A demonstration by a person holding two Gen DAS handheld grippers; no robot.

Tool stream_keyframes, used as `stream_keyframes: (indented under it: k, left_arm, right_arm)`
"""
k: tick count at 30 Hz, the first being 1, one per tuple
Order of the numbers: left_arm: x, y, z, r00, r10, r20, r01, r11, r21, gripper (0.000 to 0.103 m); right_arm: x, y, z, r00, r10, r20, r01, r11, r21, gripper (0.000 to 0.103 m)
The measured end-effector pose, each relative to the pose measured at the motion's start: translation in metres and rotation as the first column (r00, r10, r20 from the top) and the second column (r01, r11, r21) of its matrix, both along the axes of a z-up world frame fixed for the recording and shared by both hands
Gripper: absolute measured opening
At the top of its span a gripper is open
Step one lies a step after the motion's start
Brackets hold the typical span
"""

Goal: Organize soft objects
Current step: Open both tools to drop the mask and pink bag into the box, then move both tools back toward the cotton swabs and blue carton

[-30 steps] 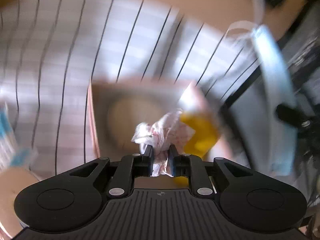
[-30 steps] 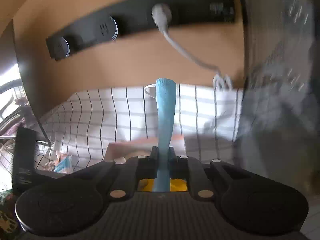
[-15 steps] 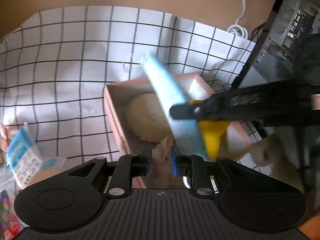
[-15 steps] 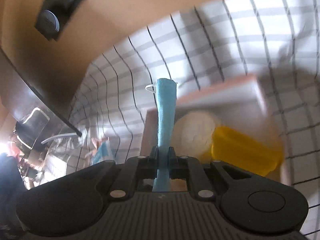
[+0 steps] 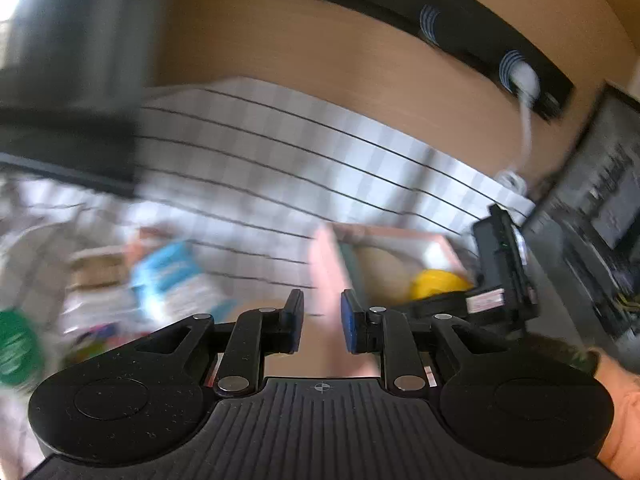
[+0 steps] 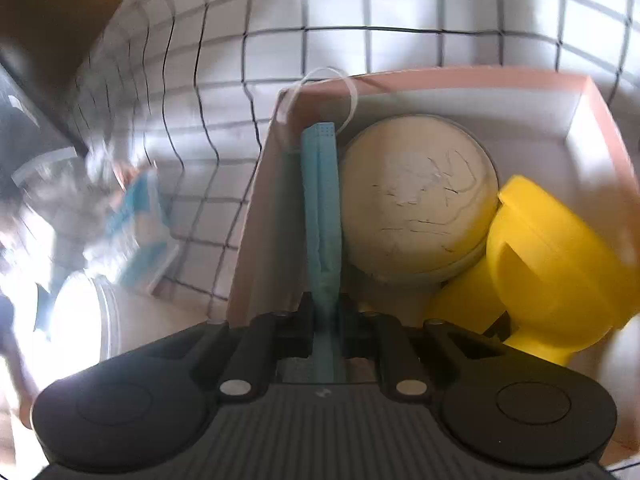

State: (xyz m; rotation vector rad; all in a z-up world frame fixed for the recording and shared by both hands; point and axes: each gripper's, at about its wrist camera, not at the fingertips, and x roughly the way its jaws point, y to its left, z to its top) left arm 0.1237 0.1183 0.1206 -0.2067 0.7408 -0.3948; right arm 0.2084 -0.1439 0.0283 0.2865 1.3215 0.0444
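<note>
My right gripper (image 6: 324, 312) is shut on a folded blue face mask (image 6: 322, 208) and points steeply down into the pink box (image 6: 440, 76). The mask's far end and white ear loop (image 6: 320, 80) reach the box's left wall. Inside the box lie a cream round cushion (image 6: 416, 200) and a yellow soft toy (image 6: 552, 264). In the blurred left wrist view my left gripper (image 5: 322, 312) is open with nothing between its pads, left of and back from the pink box (image 5: 332, 256). The right gripper (image 5: 500, 280) shows over the box's right side.
A black-and-white checked cloth (image 6: 280, 20) covers the table under the box. Left of the box lie a blue-and-white packet (image 6: 140, 220), a white round container (image 6: 80, 320) and other blurred items. A green thing (image 5: 16, 348) sits far left. Dark equipment (image 5: 600, 220) stands at the right.
The left gripper let go of the crumpled patterned cloth it held over the box and pulled away left and up. The right gripper came down with the mask into the box.
</note>
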Motion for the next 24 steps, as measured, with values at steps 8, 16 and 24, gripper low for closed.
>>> stream_keyframes:
  k: [8, 16, 24]
  left_arm:
    - [-0.047, 0.111, -0.028, 0.958, 0.284, -0.051, -0.286, 0.958, -0.038, 0.022]
    - [-0.076, 0.19, -0.053, 0.89, 0.44, -0.123, -0.448, 0.893, -0.048, 0.022]
    - [-0.074, 0.181, -0.071, 0.925, 0.346, -0.158, -0.353, 0.936, -0.017, 0.022]
  right_arm:
    - [-0.023, 0.01, 0.045, 0.996, 0.042, 0.081, -0.034, 0.994, -0.101, 0.065]
    - [-0.032, 0.033, 0.118, 0.975, 0.058, 0.215, -0.014, 0.98, -0.199, 0.07]
    - [-0.011, 0.136, 0.175, 0.927, 0.191, 0.324, -0.149, 0.977, -0.149, 0.074]
